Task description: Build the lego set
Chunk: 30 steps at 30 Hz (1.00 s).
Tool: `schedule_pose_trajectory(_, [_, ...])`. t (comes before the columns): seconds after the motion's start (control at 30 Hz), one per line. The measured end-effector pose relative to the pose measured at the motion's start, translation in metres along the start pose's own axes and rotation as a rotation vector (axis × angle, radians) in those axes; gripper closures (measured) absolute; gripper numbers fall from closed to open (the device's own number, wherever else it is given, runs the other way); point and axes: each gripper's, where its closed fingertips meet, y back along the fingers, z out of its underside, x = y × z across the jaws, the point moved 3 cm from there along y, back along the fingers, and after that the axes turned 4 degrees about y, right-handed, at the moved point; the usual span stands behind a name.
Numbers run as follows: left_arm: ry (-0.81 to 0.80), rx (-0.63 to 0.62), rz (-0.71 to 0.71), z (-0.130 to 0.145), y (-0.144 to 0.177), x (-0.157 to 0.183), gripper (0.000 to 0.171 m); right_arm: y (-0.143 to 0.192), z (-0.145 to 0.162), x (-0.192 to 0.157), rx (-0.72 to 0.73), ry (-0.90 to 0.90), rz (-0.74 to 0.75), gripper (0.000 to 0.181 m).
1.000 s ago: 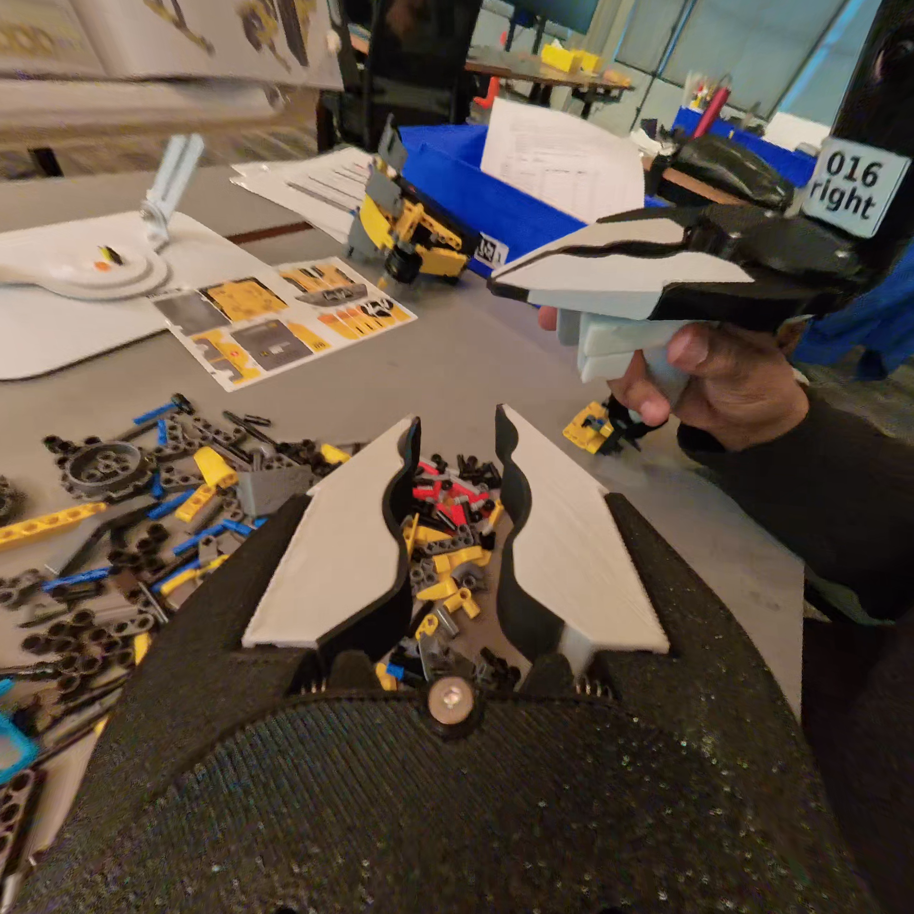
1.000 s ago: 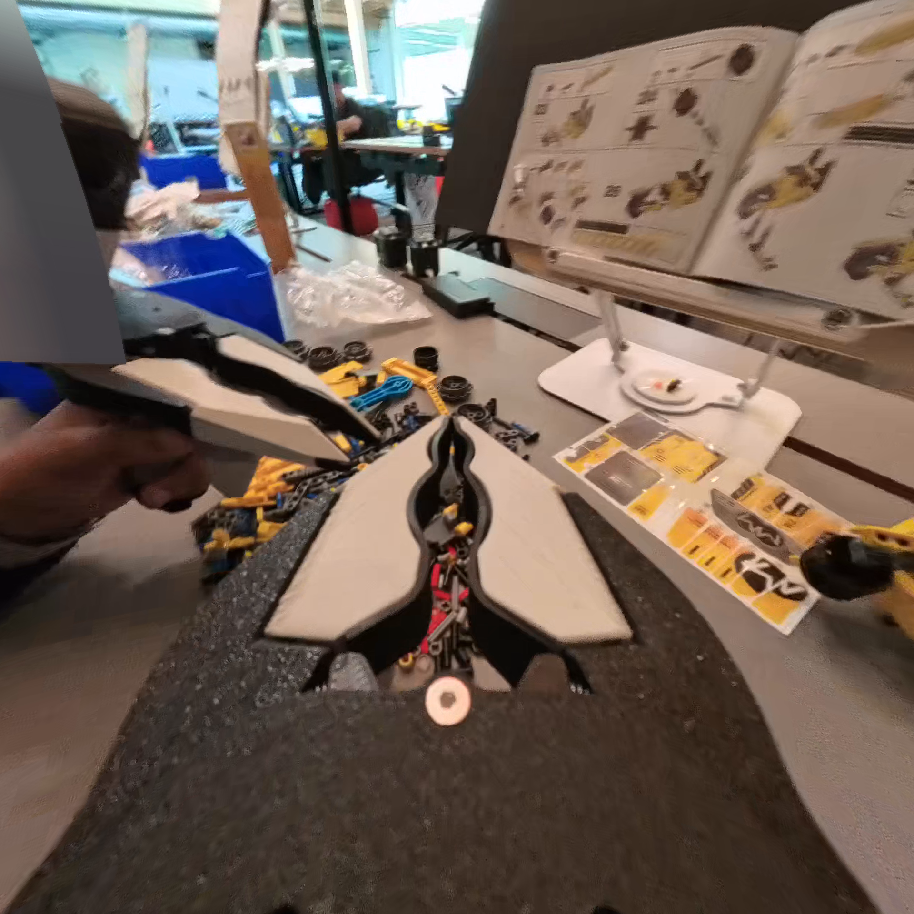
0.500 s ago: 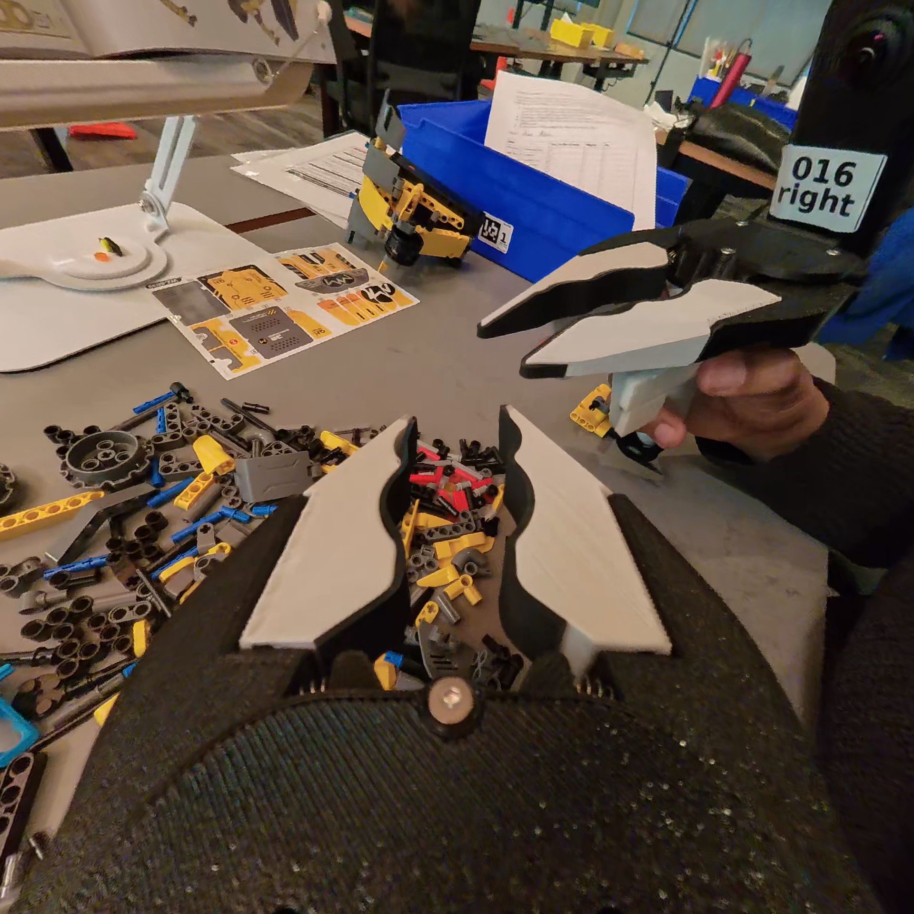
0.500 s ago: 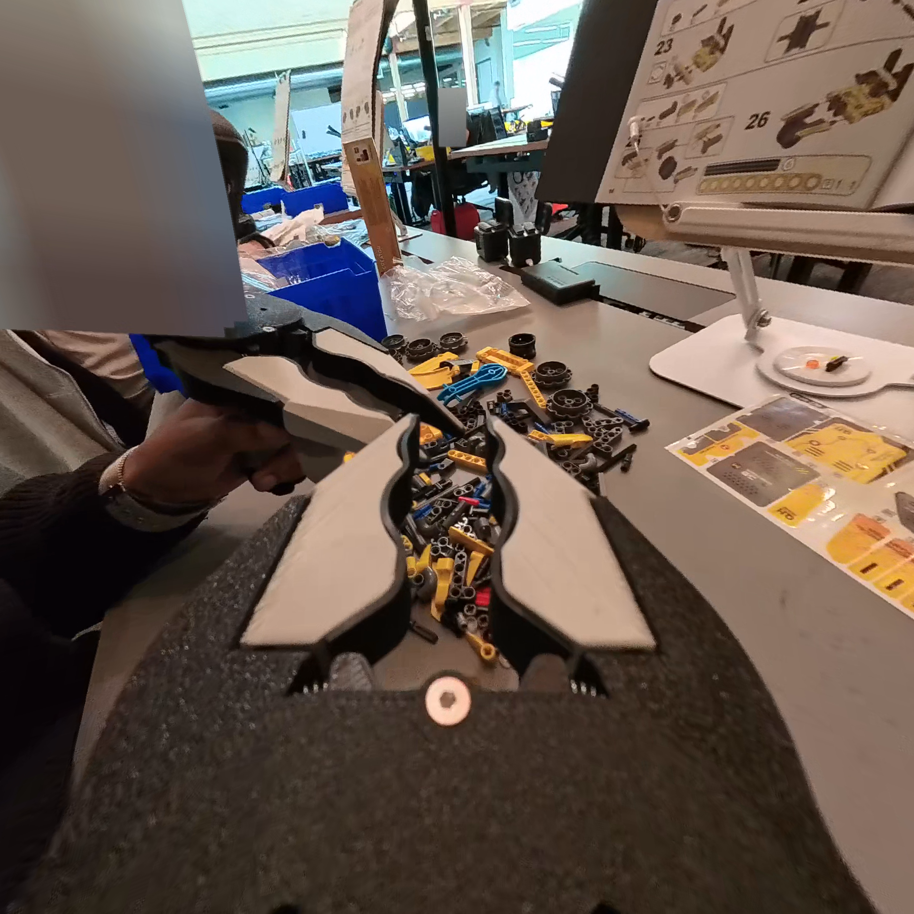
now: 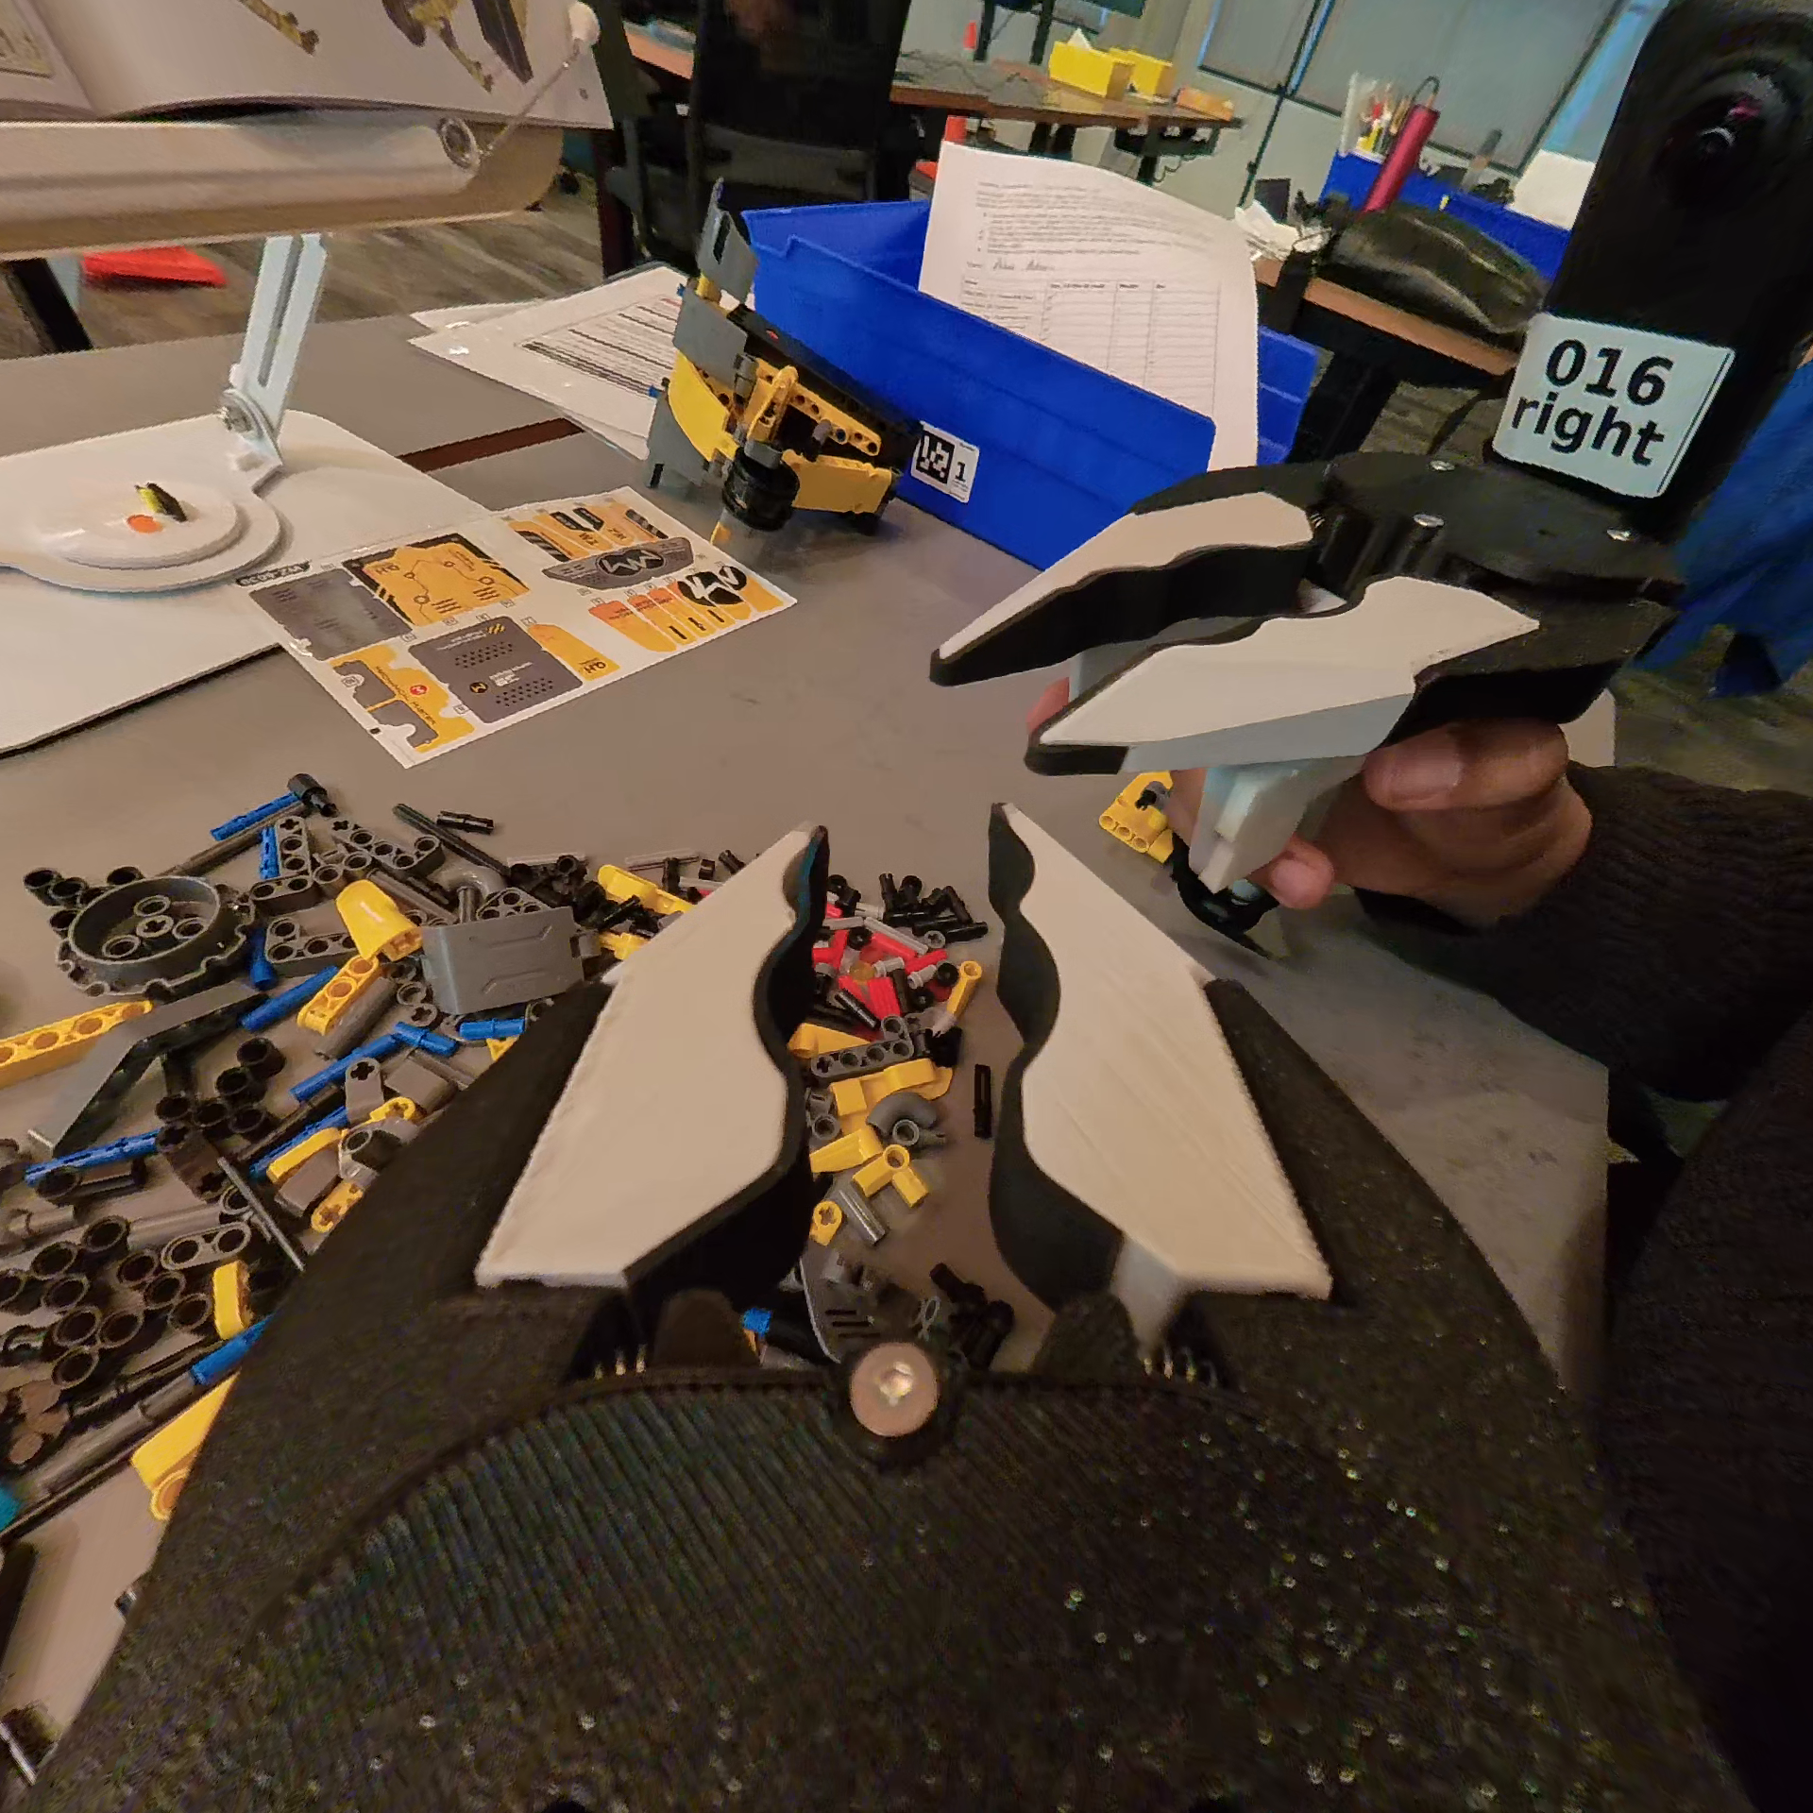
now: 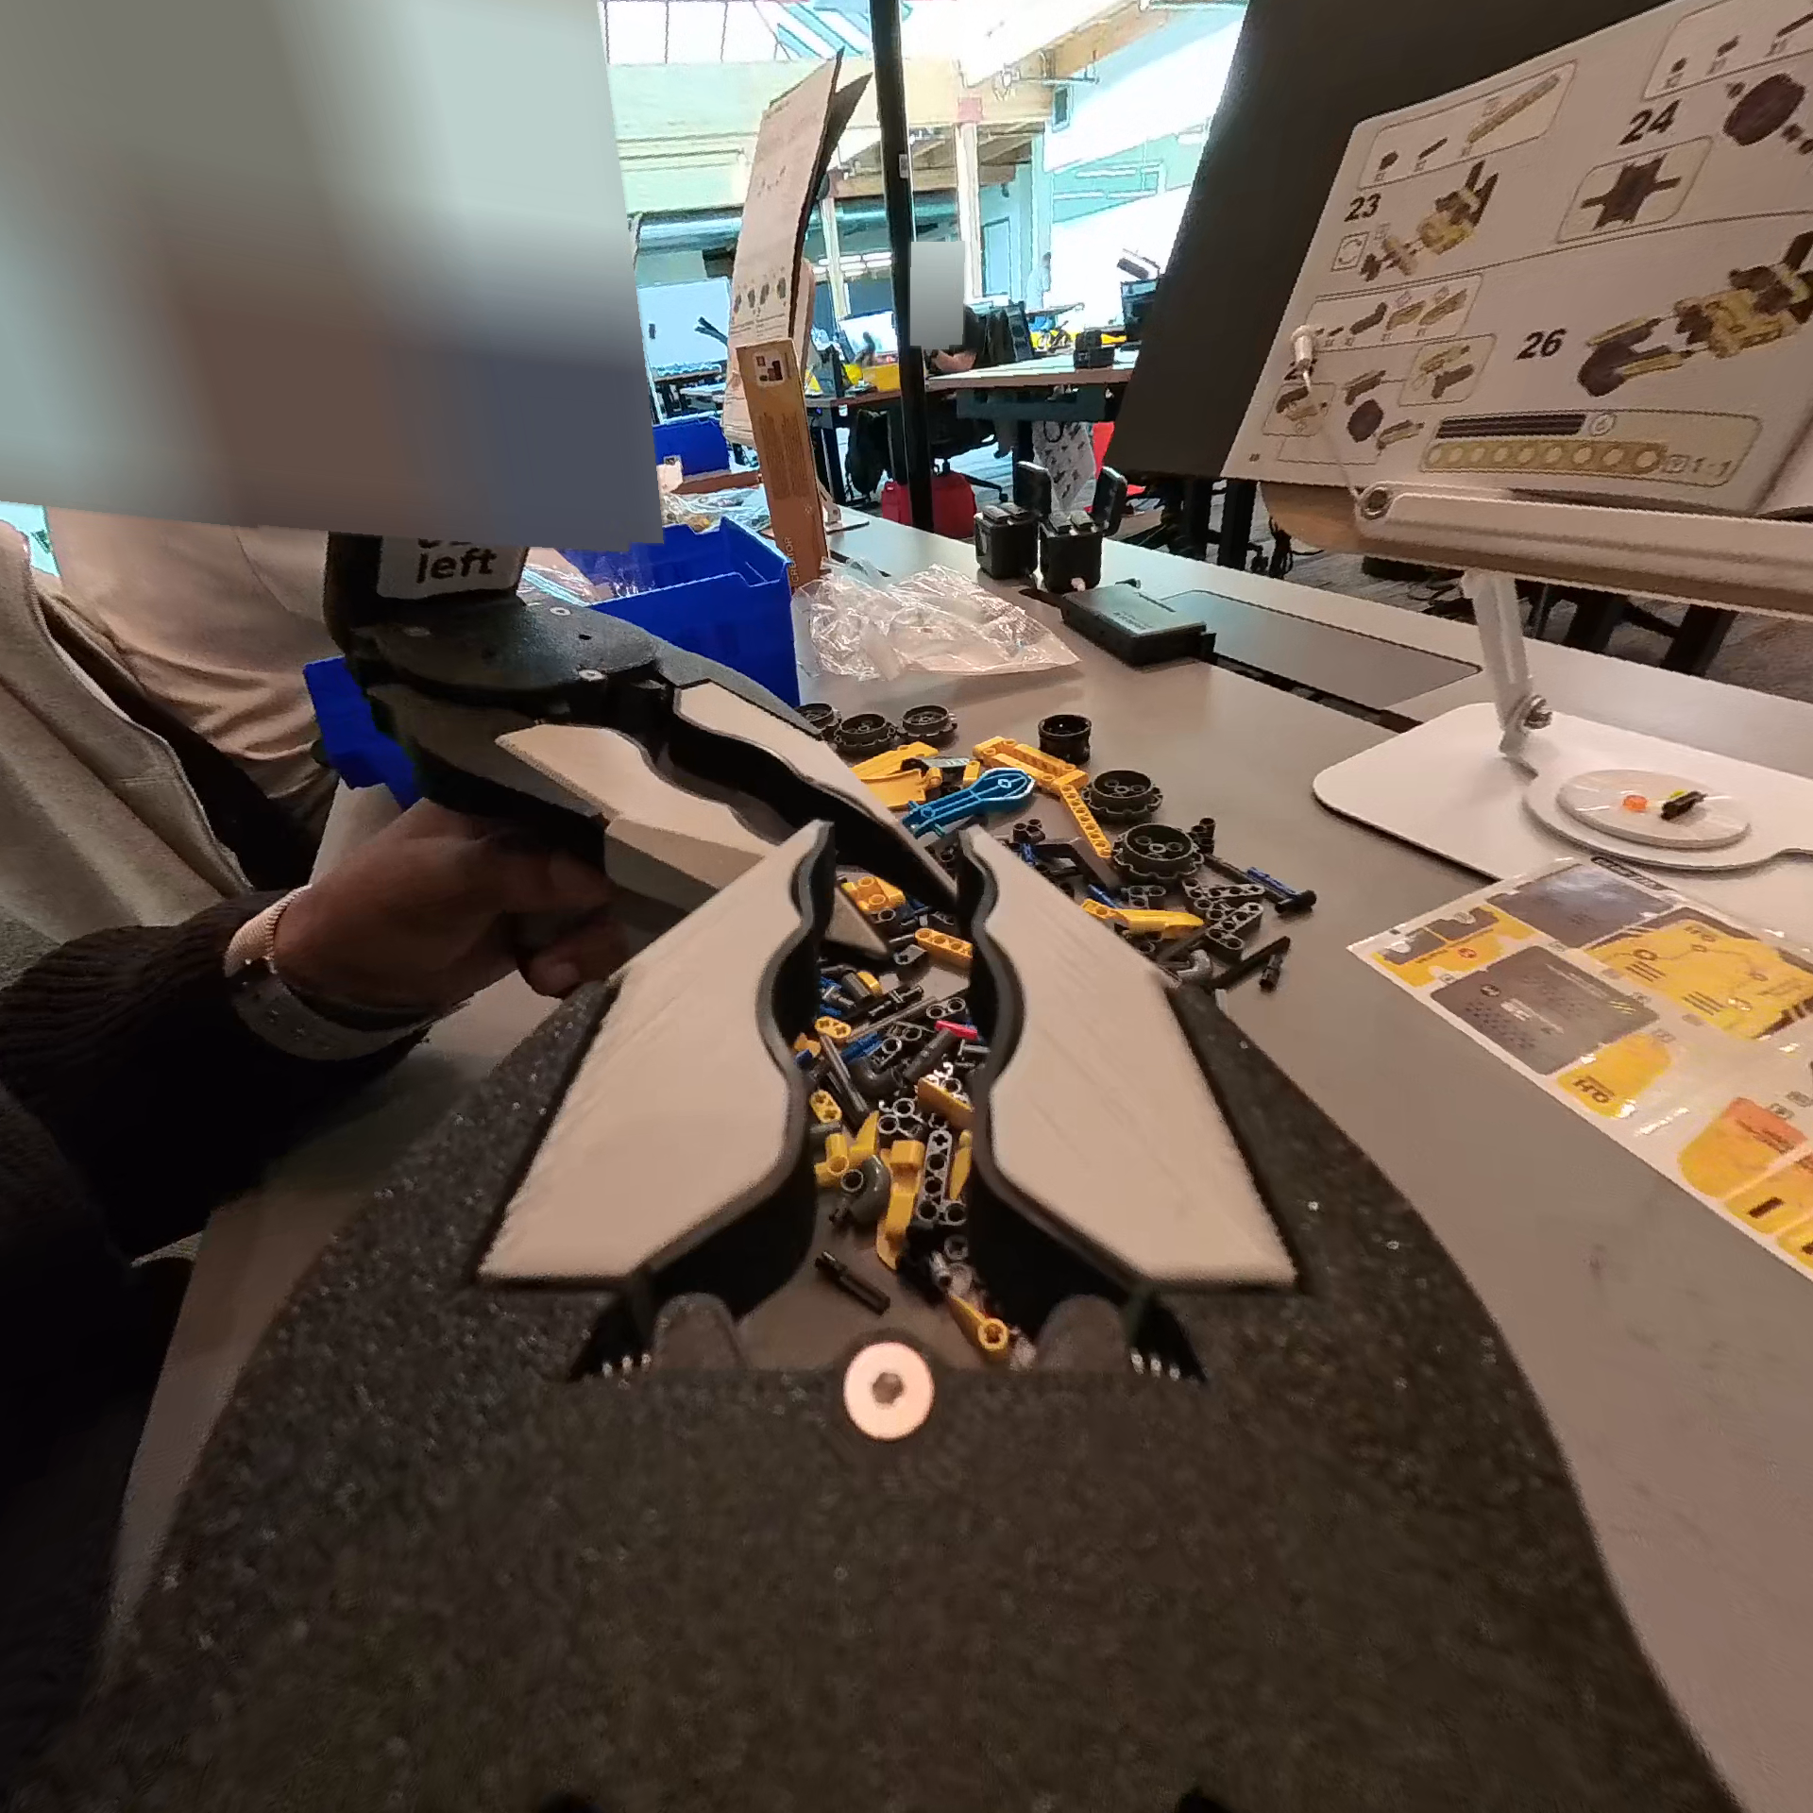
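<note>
A pile of small yellow, black, grey, blue and red building-toy pieces (image 5: 392, 981) lies on the grey table (image 5: 863, 706). My left gripper (image 5: 905, 834) is open and empty, low over the pile's right end, with red and yellow pieces showing between its jaws. My right gripper (image 6: 895, 839) is open and empty, and it faces the same pile (image 6: 1128, 854) from the other side. It also shows in the left wrist view (image 5: 986, 711), held in a hand just above the table. The left gripper (image 6: 883, 907) crosses just ahead of the right one's tips, partly hidden by its left finger.
A partly built yellow and black model (image 5: 775, 432) stands by a blue bin (image 5: 981, 392) with papers in it. A sticker sheet (image 5: 510, 618) lies beyond the pile. An open instruction booklet (image 6: 1570, 255) rests on a white stand (image 6: 1452, 785). A clear plastic bag (image 6: 912, 618) lies farther back. Only a small space, under 4 cm, lies between the two pairs of fingers.
My right gripper has gone from nearly shut to open and has swung left to face the pile. My left gripper has stayed open over the pile's right end.
</note>
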Motion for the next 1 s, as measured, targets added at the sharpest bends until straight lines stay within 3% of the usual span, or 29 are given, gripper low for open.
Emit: schedule_pose_trajectory(1.0, [-0.006,0.008,0.003,-0.0004,0.0002,0.0006,0.142,-0.0025,0.0061,0.0018,-0.011,-0.044,-0.008,0.157])
